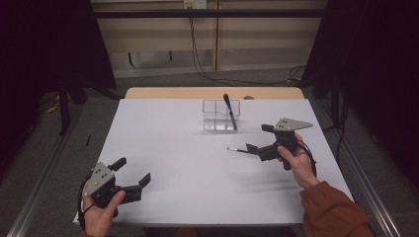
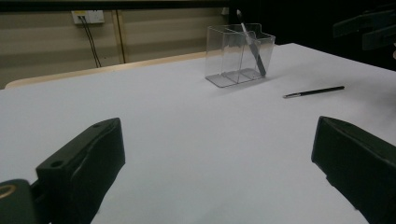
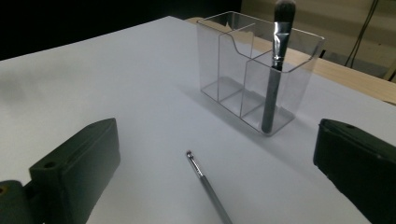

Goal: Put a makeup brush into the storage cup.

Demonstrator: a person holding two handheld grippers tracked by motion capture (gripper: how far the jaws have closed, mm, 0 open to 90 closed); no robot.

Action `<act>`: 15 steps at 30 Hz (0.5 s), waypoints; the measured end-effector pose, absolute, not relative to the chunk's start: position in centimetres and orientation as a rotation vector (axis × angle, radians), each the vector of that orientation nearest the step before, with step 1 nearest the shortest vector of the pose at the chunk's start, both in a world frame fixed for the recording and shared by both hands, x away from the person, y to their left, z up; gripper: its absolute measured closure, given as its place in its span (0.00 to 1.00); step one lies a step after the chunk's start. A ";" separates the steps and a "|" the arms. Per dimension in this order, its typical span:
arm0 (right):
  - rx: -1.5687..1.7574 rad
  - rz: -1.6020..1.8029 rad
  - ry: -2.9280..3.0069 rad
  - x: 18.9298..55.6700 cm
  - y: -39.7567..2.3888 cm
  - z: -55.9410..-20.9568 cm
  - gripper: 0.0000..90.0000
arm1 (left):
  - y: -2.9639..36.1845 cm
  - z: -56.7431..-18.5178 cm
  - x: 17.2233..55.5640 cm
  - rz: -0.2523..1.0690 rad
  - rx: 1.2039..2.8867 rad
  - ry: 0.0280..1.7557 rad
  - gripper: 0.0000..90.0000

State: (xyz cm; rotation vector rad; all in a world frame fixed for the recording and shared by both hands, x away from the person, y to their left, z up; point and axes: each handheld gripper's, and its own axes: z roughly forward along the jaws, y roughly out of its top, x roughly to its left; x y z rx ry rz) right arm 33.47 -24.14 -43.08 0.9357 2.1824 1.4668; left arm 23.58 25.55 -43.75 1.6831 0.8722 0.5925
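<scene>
a: the thin brush [image 3: 208, 185] runs off the bottom edge of the right gripper view, handle end cut off.

b: from above, its rear end is hidden under the right gripper [image 1: 259, 139].

a: tip's too small to make out.

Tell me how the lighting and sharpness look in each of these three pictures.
High view: dim room, the white table the brightest part, surroundings nearly black. Left gripper view: black jaws in the foreground soft, clear organizer and thin brush fairly sharp. Right gripper view: organizer casts a faint shadow, a glint shows on the metal ferrule of the makeup brush standing in it.
</scene>
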 end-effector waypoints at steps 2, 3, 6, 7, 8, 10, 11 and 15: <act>0.931 1.461 2.192 33.8 -23.8 -42.9 0.00 | 25.6 -43.7 23.6 0.602 1.689 0.866 0.03; 0.930 1.457 2.196 34.0 -23.7 -42.9 0.00 | 25.6 -43.7 23.6 0.603 1.688 0.865 0.03; 0.914 1.420 2.240 34.5 -23.2 -43.1 0.00 | 25.7 -43.7 23.5 0.607 1.689 0.864 0.03; 0.906 1.404 2.257 34.7 -23.1 -43.1 0.00 | 25.7 -43.7 23.5 0.607 1.690 0.868 0.03; 0.907 1.394 2.263 34.9 -22.9 -43.1 0.00 | 25.7 -43.7 23.4 0.609 1.687 0.874 0.04; 0.903 1.381 2.267 35.3 -22.8 -42.9 0.01 | 25.8 -43.7 23.3 0.611 1.689 0.874 0.04; 0.905 1.378 2.265 35.4 -22.8 -42.8 0.01 | 25.8 -43.7 23.3 0.611 1.687 0.877 0.04; 0.892 1.326 2.329 36.2 -22.6 -42.4 0.01 | 25.9 -43.7 23.2 0.613 1.692 0.878 0.04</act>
